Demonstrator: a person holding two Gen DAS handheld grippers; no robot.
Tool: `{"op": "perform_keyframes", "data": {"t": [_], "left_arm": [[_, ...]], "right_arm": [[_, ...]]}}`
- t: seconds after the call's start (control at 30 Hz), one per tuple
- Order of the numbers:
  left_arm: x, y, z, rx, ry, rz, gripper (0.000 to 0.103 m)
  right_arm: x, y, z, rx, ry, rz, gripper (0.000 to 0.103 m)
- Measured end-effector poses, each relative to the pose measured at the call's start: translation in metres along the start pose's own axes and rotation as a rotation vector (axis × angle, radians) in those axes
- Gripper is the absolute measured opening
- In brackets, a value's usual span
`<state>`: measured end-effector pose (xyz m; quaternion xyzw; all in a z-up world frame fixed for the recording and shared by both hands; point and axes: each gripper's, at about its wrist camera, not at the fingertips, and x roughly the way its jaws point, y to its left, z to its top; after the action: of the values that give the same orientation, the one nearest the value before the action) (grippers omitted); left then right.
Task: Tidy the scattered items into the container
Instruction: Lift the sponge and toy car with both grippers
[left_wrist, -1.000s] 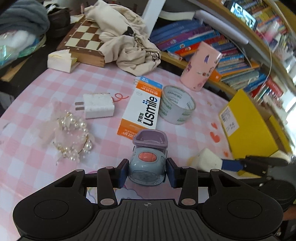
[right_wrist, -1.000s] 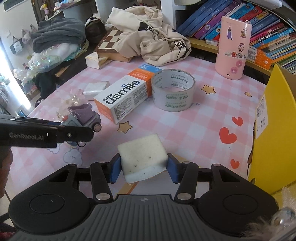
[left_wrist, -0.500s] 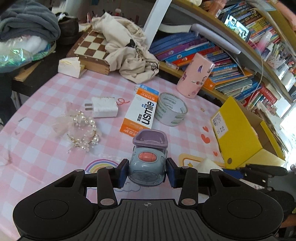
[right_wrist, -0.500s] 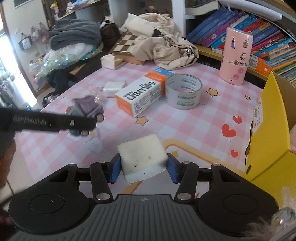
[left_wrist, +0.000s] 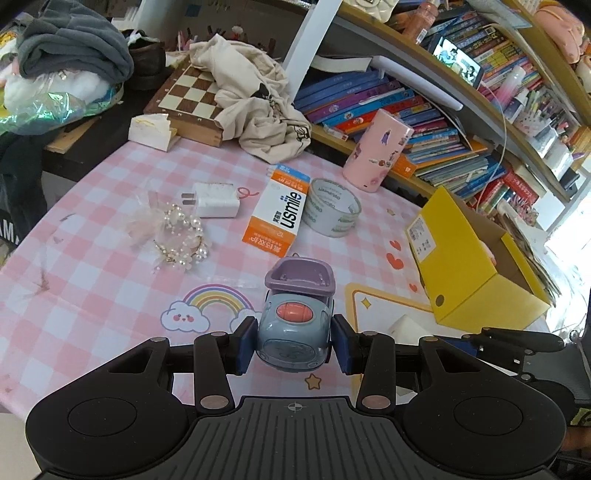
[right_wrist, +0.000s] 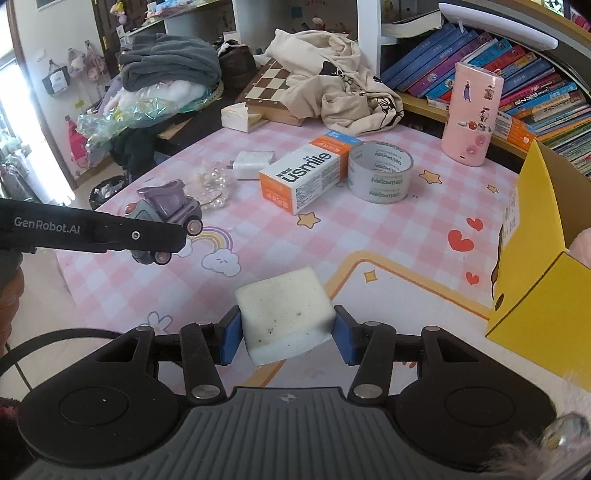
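Left wrist view: left tool (left_wrist: 294, 345) pinching a toy truck (left_wrist: 295, 325); right wrist view: right tool (right_wrist: 286, 336) pinching a white sponge block (right_wrist: 284, 314).

Both loads are held clear above the pink checked counter (left_wrist: 92, 288). Only the left view shows the open interior of the yellow box (left_wrist: 476, 266), which stands at the right of the counter; the right view shows just its outer wall and front corner (right_wrist: 535, 258). Only the right view shows the truck from the side, wheels visible, behind the left tool's black finger (right_wrist: 110, 232). On the counter lie a toothpaste carton (left_wrist: 279, 210), touching a tape roll (left_wrist: 332, 212), with a white charger (left_wrist: 216, 199) and a pearl ornament (left_wrist: 177, 236) nearby.
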<state>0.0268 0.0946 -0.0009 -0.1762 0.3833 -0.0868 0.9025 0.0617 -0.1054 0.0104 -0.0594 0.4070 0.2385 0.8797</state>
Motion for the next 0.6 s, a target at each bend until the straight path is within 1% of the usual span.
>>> {"op": "perform_keyframes", "data": {"t": [0.3,0.6], "left_arm": [[-0.01,0.0,-0.008,0.01,0.006,-0.03,0.041],[-0.009,-0.007,-0.016,0.022,0.029,-0.064,0.041]], "right_arm": [[-0.009,0.011,-0.008,0.0,-0.001,-0.012,0.049],[-0.019,0.01,-0.021,0.034,0.016,-0.043,0.049]]}}
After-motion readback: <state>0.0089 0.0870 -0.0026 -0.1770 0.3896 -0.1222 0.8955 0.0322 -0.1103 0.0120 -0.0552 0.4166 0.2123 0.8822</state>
